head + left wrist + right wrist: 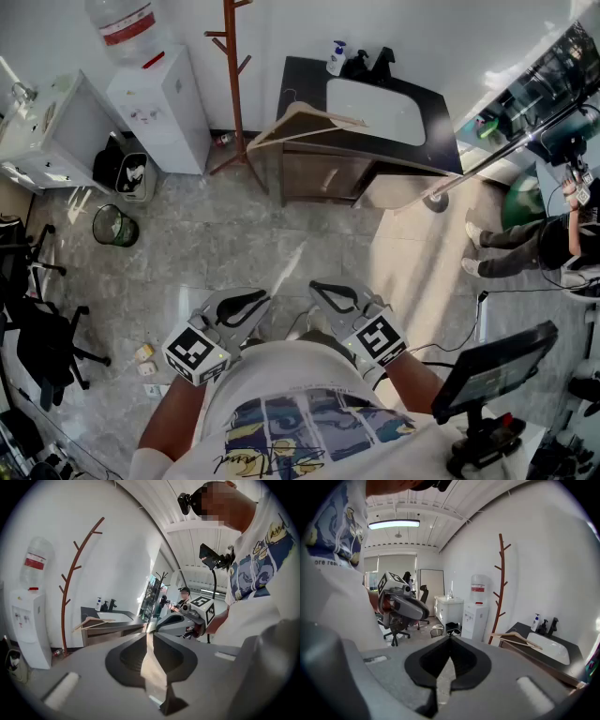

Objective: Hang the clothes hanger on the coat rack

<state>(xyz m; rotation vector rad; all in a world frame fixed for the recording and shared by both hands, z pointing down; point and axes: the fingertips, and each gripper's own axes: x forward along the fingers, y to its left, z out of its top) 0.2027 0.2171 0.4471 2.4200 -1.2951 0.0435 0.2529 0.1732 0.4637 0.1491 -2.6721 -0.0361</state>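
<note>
Well ahead across the floor, the wooden clothes hanger (281,120) lies lengthwise along the tabletop's (302,80) front-left edge, just right of the coat rack (233,94), about equally far from the left gripper (244,304) and right gripper (335,295), both closed and empty.

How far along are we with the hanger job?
Done: nothing yet. The wooden hanger lies on the corner of the black sink counter, next to the coat rack, whose pegs are bare. In hand: nothing; the left gripper and right gripper are shut and empty. Left: approach, grasp, hang.
</note>
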